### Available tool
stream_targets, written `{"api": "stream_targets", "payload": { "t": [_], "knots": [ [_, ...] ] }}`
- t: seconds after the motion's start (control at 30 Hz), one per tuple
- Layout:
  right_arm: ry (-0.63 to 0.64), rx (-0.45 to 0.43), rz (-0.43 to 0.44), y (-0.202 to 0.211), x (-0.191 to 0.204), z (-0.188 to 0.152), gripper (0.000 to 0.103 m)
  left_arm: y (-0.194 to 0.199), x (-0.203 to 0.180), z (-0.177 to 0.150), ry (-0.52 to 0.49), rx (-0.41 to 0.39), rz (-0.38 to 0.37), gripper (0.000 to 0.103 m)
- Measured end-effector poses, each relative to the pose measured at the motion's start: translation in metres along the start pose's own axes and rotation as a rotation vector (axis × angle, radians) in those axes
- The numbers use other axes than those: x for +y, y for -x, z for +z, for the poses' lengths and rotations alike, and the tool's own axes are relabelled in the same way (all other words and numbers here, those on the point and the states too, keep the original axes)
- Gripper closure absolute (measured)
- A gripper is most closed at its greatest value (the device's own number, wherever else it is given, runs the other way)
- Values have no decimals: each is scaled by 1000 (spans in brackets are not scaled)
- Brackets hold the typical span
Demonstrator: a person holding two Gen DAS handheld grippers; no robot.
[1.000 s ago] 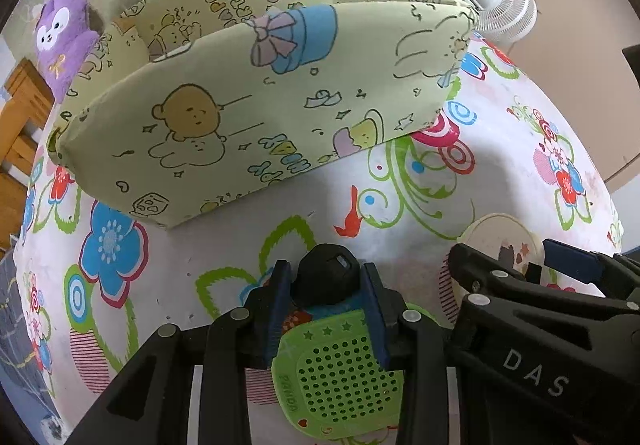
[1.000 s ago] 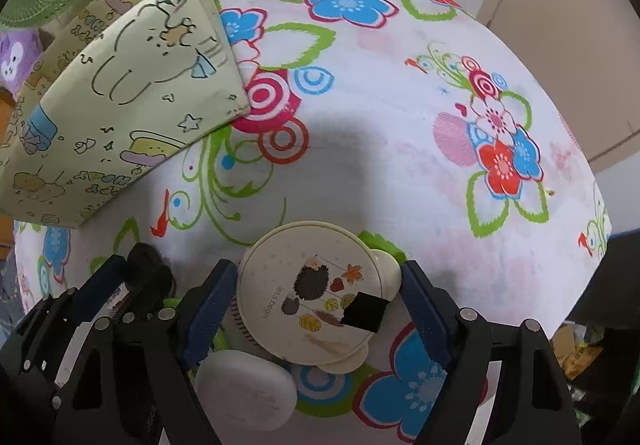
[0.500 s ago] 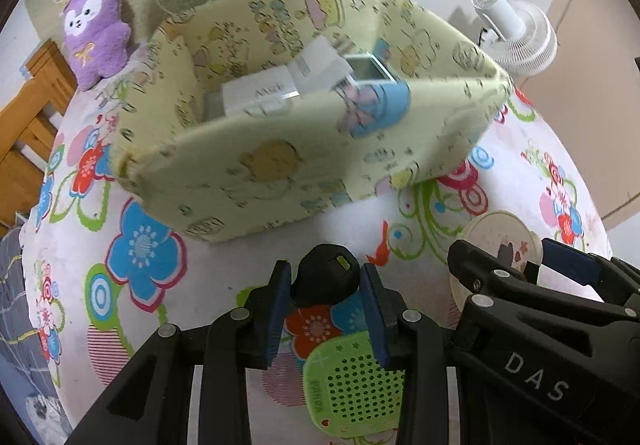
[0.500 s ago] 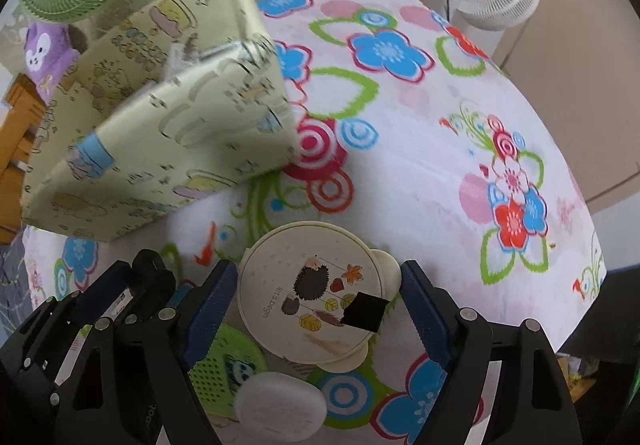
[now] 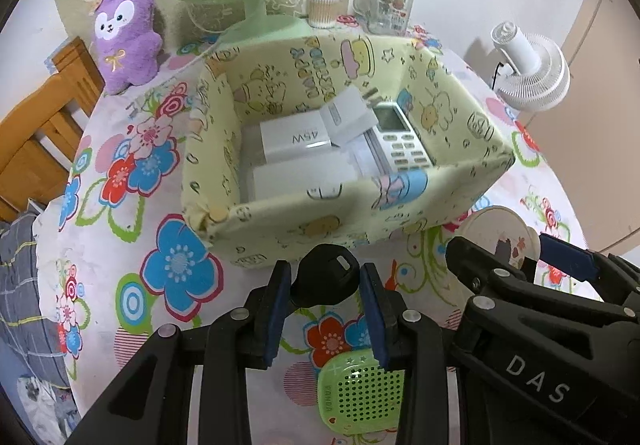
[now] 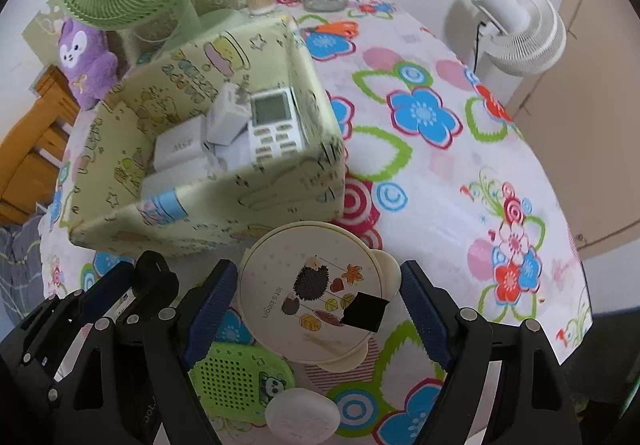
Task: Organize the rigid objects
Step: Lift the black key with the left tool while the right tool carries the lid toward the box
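Grippers hang side by side before the yellow fabric bin, the left gripper clamped on a small black knob-like object, the right gripper squeezing a round cream lid.

Fabric bin — pale yellow, cartoon print. Tablecloth — white with blue, red and green flowers. Round lid: cream, hedgehog motif. Perforated case: green. Plush toy: purple.
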State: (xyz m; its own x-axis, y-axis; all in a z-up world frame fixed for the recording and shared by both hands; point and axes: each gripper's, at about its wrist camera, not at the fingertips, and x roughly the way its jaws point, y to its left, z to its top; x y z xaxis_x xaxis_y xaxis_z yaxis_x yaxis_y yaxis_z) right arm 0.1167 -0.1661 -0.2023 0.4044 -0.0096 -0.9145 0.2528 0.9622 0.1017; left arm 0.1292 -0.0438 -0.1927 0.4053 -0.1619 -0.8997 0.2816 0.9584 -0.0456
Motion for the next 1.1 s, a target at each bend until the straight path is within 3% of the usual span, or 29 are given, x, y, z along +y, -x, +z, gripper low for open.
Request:
{"api": "stream_targets", "payload": {
  "t": [1.1],
  "knots": [
    [146, -113, 89, 51, 24, 56, 20, 50, 13, 47, 84, -93, 59, 68]
  ]
}}
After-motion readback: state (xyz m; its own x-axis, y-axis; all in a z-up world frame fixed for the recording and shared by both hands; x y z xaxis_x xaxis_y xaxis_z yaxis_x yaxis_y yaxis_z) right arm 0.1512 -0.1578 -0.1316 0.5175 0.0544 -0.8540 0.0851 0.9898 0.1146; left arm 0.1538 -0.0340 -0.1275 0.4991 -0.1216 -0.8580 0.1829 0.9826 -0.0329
